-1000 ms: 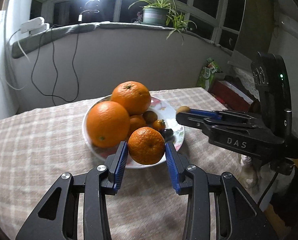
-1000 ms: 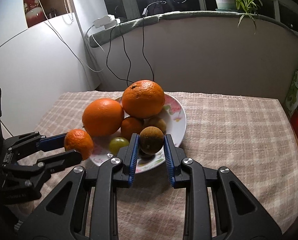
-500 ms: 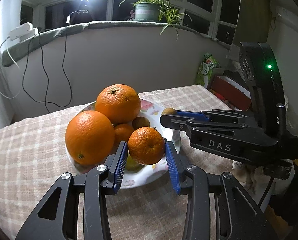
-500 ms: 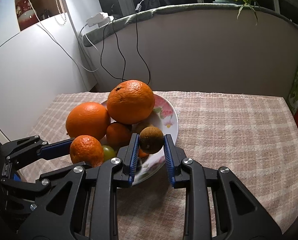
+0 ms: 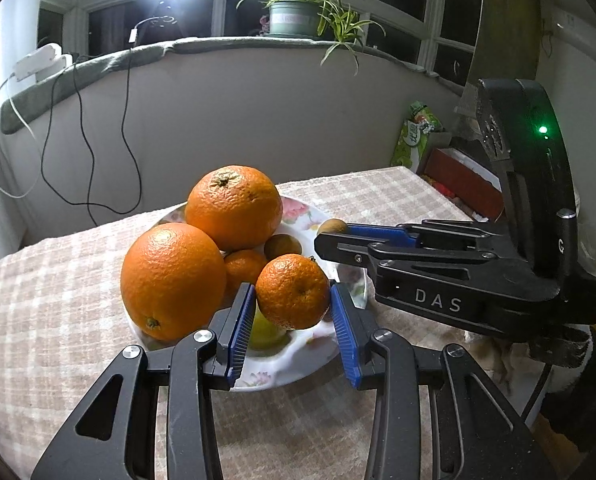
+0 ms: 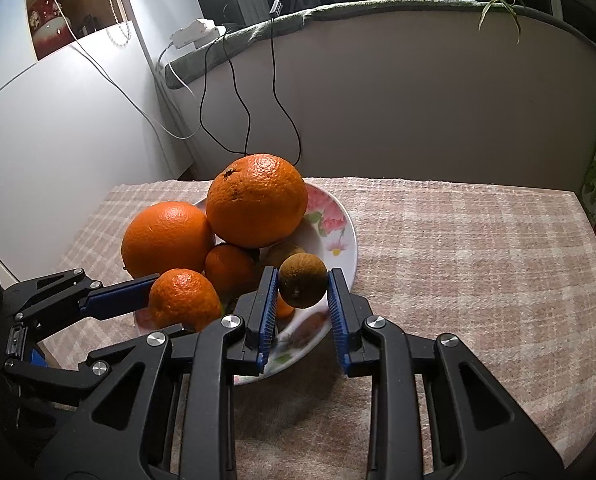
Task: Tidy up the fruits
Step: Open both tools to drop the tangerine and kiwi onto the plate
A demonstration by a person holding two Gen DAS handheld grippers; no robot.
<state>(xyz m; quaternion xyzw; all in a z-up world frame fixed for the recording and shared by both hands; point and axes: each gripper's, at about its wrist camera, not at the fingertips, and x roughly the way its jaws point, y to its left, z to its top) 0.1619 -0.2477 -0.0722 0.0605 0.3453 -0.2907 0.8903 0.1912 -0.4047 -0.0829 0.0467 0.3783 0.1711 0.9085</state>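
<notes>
The left gripper [image 5: 292,318] is closed on a small mandarin [image 5: 293,291], with its two blue pads pressed on the sides of the fruit. The mandarin hangs free, just above the near part of the flowered plate [image 5: 274,376]. The right gripper [image 6: 303,306] is closed in the same way on a small brown round fruit [image 6: 303,280], which also hangs above the plate, at its near right side.

In front of both grippers the plate is already full. Two big oranges lie there: one [image 5: 173,280] is ahead and left of the left gripper, the other [image 5: 234,206] sits on top of the pile, further ahead. Under them a smaller mandarin [image 5: 244,266], another brown fruit [image 5: 282,246] and a green fruit [image 5: 264,330] just below the held mandarin can be seen.

It seems that the task is close to its end: most fruits are collected on the plate, and no loose fruit shows on the checked tablecloth [image 6: 458,260]. What probably remains is to place the two held fruits and to release them. Whether they are going onto the plate or coming off it cannot be told from this moment alone.
</notes>
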